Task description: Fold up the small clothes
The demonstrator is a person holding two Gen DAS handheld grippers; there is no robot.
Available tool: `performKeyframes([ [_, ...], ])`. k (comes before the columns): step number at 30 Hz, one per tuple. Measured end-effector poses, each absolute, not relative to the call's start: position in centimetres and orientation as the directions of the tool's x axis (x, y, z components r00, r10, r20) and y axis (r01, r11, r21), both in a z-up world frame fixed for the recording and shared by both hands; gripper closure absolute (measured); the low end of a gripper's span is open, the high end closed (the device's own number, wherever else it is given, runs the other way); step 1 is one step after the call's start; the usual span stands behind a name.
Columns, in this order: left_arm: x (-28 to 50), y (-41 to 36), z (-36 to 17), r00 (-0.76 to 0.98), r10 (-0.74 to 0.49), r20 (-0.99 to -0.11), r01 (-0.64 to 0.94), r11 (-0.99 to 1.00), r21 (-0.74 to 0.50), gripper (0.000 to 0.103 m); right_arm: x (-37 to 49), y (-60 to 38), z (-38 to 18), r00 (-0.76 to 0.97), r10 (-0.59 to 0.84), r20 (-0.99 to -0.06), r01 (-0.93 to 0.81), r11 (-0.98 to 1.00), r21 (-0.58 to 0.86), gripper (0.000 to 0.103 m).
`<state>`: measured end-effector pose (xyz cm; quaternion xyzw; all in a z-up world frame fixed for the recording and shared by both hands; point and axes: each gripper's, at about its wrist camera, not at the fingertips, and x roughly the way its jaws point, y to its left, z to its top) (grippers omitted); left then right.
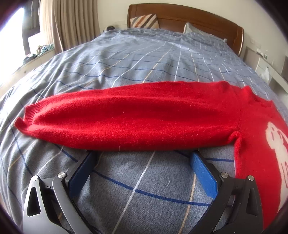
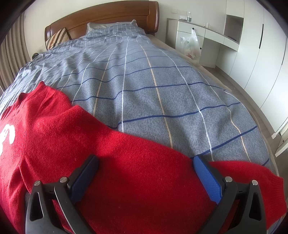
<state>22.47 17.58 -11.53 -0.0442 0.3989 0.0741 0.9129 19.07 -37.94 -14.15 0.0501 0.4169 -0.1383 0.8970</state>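
1 red sweater [image 1: 136,115] flat on bed [image 1: 144,59], mid-frame; white motif cut off at frame edge. 2 claws: left claw [image 1: 144,158] spread, tips under sleeve edge; right claw [image 2: 145,162] spread over sleeve.

fuzzy knit sweater [image 1: 136,115], matt woven bedspread [image 1: 126,61], glossy wood headboard [image 1: 180,16]

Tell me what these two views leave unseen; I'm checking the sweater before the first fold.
- Red sweater hem and lower body: cut off by both frames' bottom edges.
- White motif: cropped at the left wrist view's right edge and the right wrist view's left edge.
- Left gripper fingertips: hidden under the sleeve edge.
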Motion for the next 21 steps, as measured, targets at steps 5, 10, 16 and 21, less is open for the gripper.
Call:
performKeyframes([
  [5, 22.53, 17.51, -11.57, 0.67, 0.097, -0.736, -0.171, 0.985, -0.025, 0.0, 19.09, -37.92, -14.16, 0.614, -0.206, -0.762, 0.29, 0.957, -0.025, 0.0],
  [10, 22.53, 17.48, -11.6, 0.671, 0.096, -0.736, -0.171, 0.985, -0.027, 0.0, 19.08, -37.92, -14.16, 0.614, -0.206, -0.762, 0.29, 0.957, -0.025, 0.0],
  [16, 22.52, 17.47, -11.61, 0.671, 0.096, -0.735, -0.171, 0.985, -0.028, 0.0, 19.05, -37.94, -14.16, 0.614, -0.206, -0.762, 0.29, 0.957, -0.025, 0.0],
  [21, 22.5, 17.46, -11.61, 0.671, 0.096, -0.735, -0.171, 0.985, -0.028, 0.0, 19.08, -37.93, -14.17, 0.614, -0.206, -0.762, 0.29, 0.957, -0.025, 0.0],
])
